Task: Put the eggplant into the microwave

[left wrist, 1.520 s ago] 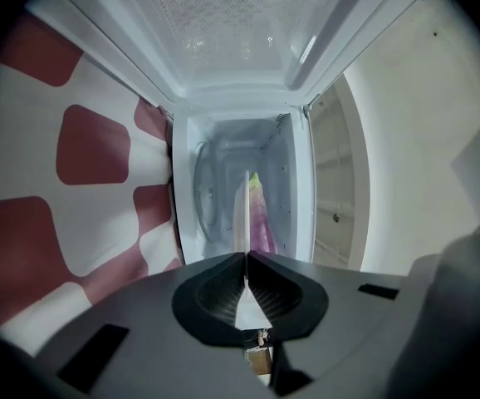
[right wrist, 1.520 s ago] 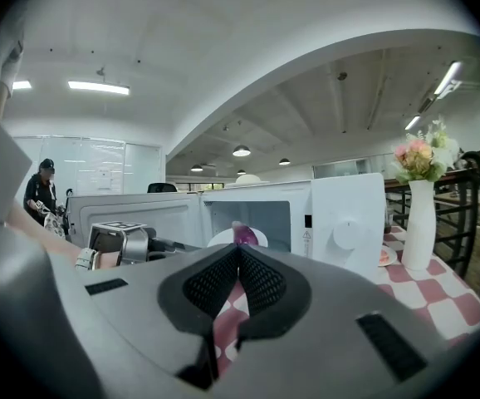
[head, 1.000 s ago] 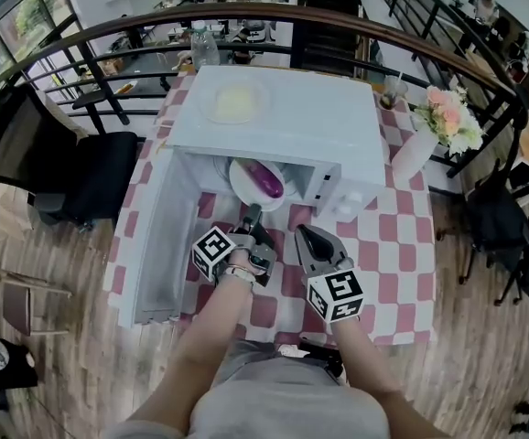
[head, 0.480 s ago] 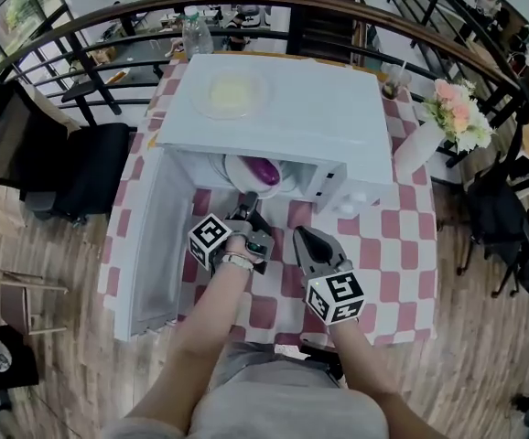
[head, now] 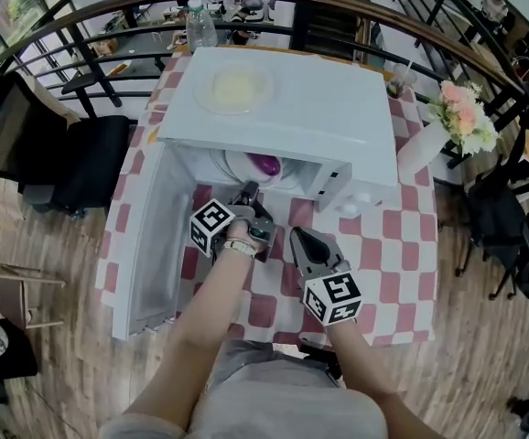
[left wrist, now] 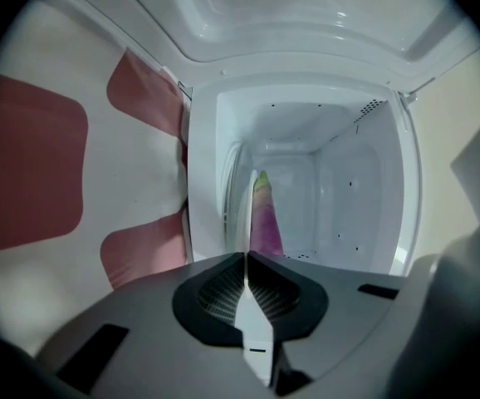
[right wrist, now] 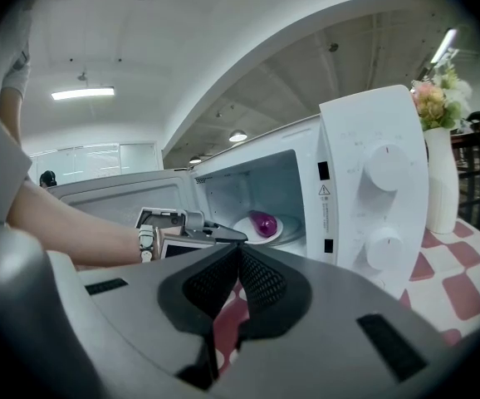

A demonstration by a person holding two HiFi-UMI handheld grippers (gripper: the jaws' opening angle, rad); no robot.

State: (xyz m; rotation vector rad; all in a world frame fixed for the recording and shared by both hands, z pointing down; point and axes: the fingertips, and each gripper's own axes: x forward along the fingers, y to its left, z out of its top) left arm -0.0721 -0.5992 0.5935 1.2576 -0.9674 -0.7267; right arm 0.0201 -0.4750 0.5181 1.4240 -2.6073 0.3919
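Observation:
The purple eggplant [head: 264,164] [left wrist: 265,219] [right wrist: 263,222] lies on a white plate [head: 240,168] [right wrist: 276,229] inside the open white microwave [head: 292,108] [right wrist: 373,189]. My left gripper [head: 248,190] [left wrist: 246,254] [right wrist: 238,235] reaches into the oven's mouth, rolled on its side. It is shut on the plate's near rim [left wrist: 244,206], which shows edge-on along the jaw line. My right gripper [head: 294,233] [right wrist: 238,252] hangs shut and empty above the checked cloth, just in front of the oven and right of the left one.
The oven door [head: 159,245] hangs open to the left. A shallow dish [head: 237,87] sits on the oven's top. A white vase of flowers [head: 418,152] stands at the right, a bottle [head: 200,27] behind. The red-and-white cloth [head: 383,254] covers the table; a black chair [head: 72,163] stands at the left.
My left gripper has gone forward toward the oven, and the plate with the eggplant now sits deeper inside. The right gripper has hardly shifted.

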